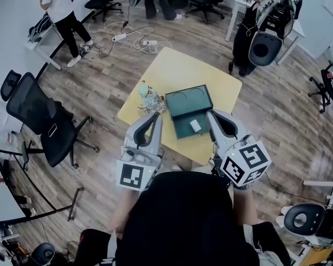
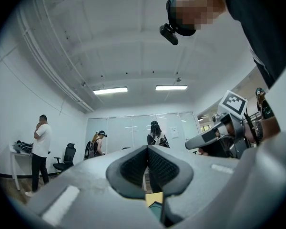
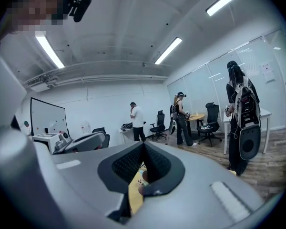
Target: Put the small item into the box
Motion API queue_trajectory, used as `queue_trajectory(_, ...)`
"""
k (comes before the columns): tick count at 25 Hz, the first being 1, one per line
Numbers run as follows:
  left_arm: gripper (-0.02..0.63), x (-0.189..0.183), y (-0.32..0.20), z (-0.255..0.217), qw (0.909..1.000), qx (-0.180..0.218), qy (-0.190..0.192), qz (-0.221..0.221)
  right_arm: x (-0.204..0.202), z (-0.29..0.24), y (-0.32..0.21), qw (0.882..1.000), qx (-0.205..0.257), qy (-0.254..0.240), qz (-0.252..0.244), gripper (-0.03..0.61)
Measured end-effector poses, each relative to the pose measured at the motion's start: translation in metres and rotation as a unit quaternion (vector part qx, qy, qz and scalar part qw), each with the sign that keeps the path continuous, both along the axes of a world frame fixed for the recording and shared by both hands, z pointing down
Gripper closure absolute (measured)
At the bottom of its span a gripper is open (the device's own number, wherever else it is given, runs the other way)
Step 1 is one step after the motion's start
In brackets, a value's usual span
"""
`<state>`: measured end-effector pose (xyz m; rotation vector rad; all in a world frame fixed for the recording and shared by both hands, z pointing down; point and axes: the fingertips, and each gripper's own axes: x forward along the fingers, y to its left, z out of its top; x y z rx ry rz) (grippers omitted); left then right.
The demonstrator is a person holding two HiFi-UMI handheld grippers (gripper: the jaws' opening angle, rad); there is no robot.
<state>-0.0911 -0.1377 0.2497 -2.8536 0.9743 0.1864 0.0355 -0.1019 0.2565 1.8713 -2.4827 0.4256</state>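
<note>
A dark green box [image 1: 184, 105] lies open on the small yellow table [image 1: 177, 65]. In its near half rests a small white item [image 1: 195, 125]. A little pale-coloured toy figure [image 1: 150, 97] stands on the table just left of the box. My left gripper [image 1: 155, 115] is held above the table's near left edge, its tip close to the figure, shut and empty [image 2: 147, 149]. Over the near right edge is my right gripper [image 1: 211, 114], beside the box's right side, also shut with nothing in it [image 3: 144, 146]. Both gripper views look out across the room.
A black office chair [image 1: 36, 112] stands on the wood floor to the left. Cables and a power strip [image 1: 120, 37] lie beyond the table. People stand at the far left [image 1: 58, 4] and at the back. A chair [image 1: 266, 43] is at the far right.
</note>
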Motion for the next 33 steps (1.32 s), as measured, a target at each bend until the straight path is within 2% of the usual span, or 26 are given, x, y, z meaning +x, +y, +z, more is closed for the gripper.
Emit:
queue_trajectory(7, 0.612, 0.010, 0.005, 0.007, 0.9999, -0.003, -0.006, 0.014, -0.004, 0.006, 0.006, 1.000, 0.003, 0.005, -0.015, 0.577)
queue_trajectory(19, 0.612, 0.010, 0.003, 0.006, 0.9999, -0.004, -0.007, 0.012, -0.001, -0.002, 0.002, 1.000, 0.012, 0.006, -0.015, 0.577)
queue_trajectory(33, 0.612, 0.014, 0.004, 0.009, 0.9996, -0.016, -0.007, 0.021, 0.000, 0.002, 0.000, 1.000, 0.001, 0.010, -0.011, 0.577)
